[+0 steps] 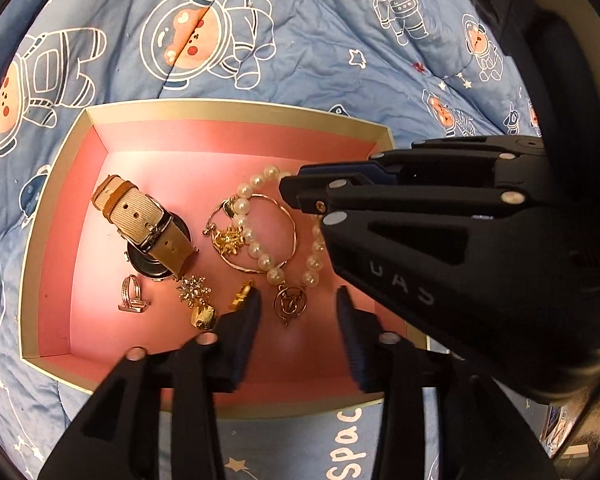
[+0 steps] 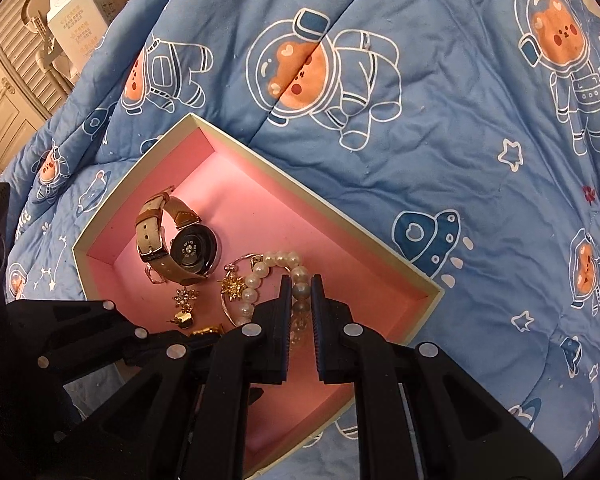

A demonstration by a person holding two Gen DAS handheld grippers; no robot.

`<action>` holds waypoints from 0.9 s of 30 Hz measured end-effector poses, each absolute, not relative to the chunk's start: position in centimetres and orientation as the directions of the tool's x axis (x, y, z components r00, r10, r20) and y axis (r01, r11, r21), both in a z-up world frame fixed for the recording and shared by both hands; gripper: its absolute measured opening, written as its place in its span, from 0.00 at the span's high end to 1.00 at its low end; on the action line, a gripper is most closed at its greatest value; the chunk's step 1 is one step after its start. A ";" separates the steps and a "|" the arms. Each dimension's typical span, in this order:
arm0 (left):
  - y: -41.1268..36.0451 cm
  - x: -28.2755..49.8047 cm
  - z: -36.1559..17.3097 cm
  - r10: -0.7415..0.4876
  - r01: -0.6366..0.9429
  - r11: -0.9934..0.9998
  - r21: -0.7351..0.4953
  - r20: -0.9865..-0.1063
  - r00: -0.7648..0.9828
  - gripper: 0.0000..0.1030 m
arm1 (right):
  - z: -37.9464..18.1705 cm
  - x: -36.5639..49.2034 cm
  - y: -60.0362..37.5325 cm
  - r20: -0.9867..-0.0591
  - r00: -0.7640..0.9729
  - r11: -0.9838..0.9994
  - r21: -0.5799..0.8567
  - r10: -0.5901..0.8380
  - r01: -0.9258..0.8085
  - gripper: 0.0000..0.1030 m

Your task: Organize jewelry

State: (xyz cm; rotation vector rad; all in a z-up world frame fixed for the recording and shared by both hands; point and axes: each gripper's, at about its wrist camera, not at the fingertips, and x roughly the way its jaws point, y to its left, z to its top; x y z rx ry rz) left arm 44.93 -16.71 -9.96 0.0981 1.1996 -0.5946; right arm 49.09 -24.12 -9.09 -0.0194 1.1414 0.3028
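A pink-lined box [image 1: 236, 106] lies on the quilt with the jewelry in it. Inside are a beige-strapped watch [image 1: 156, 232], a pearl bracelet [image 1: 256, 248], a thin gold bangle [image 1: 290, 220], a snowflake brooch [image 1: 194, 290], a silver ring [image 1: 132, 294] and a round pendant [image 1: 290, 302]. My left gripper [image 1: 299, 298] hangs open just over the box floor, the pendant lying between its tips, untouched. My right gripper [image 2: 301, 284] reaches in from the right and is shut on a bead of the pearl bracelet [image 2: 300, 291]. In the right wrist view the watch [image 2: 180, 248] lies face down.
The box sits on a blue quilt [image 1: 300, 40] printed with astronaut bears, soft and creased. Small gold pieces [image 1: 204, 316] lie near the left fingertip. Past the quilt's far left edge stand a white carton [image 2: 72, 20] and cream doors [image 2: 0, 108].
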 end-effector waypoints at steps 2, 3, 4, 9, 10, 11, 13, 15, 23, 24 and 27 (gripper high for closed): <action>-16.5 44.7 -9.7 -0.382 0.485 0.844 -0.229 -0.892 0.243 0.51 | -9.1 49.0 -24.1 -0.897 0.382 0.958 0.131 0.223 -0.254 0.90; -16.5 44.6 -9.6 -0.378 0.488 0.844 -0.221 -0.891 0.251 0.49 | -9.2 48.9 -24.0 -0.897 0.382 0.958 0.127 0.222 -0.258 0.90; -16.5 44.5 -9.4 -0.374 0.491 0.845 -0.211 -0.890 0.260 0.45 | -9.2 48.9 -23.9 -0.898 0.381 0.957 0.125 0.221 -0.262 0.90; -16.3 43.4 -8.5 -0.346 0.532 0.835 -0.140 -0.886 0.309 0.37 | -9.3 48.8 -23.5 -0.897 0.379 0.953 0.124 0.227 -0.278 0.82; -16.2 43.2 -8.3 -0.343 0.535 0.835 -0.130 -0.883 0.320 0.36 | -9.2 48.7 -23.3 -0.895 0.383 0.951 0.121 0.228 -0.285 0.75; -16.0 43.0 -8.1 -0.343 0.535 0.835 -0.126 -0.880 0.328 0.34 | -9.1 48.6 -23.0 -0.893 0.388 0.950 0.116 0.228 -0.291 0.67; -15.7 42.8 -7.7 -0.352 0.531 0.837 -0.133 -0.874 0.336 0.31 | -8.8 48.6 -22.4 -0.889 0.405 0.951 0.097 0.216 -0.293 0.54; -15.3 42.6 -7.3 -0.360 0.525 0.839 -0.140 -0.867 0.344 0.31 | -8.5 48.4 -22.0 -0.884 0.417 0.951 0.089 0.213 -0.297 0.50; -11.8 40.7 -5.7 -0.354 0.496 0.861 -0.110 -0.831 0.430 0.17 | -6.3 46.9 -22.5 -0.837 0.508 0.958 0.062 0.202 -0.278 0.32; -11.3 40.4 -5.5 -0.349 0.490 0.866 -0.101 -0.824 0.447 0.17 | -5.9 46.6 -22.6 -0.828 0.528 0.962 0.050 0.191 -0.270 0.31; -10.0 39.4 -5.2 -0.320 0.468 0.882 -0.061 -0.805 0.499 0.12 | -4.7 45.0 -23.1 -0.788 0.592 0.968 0.020 0.168 -0.249 0.25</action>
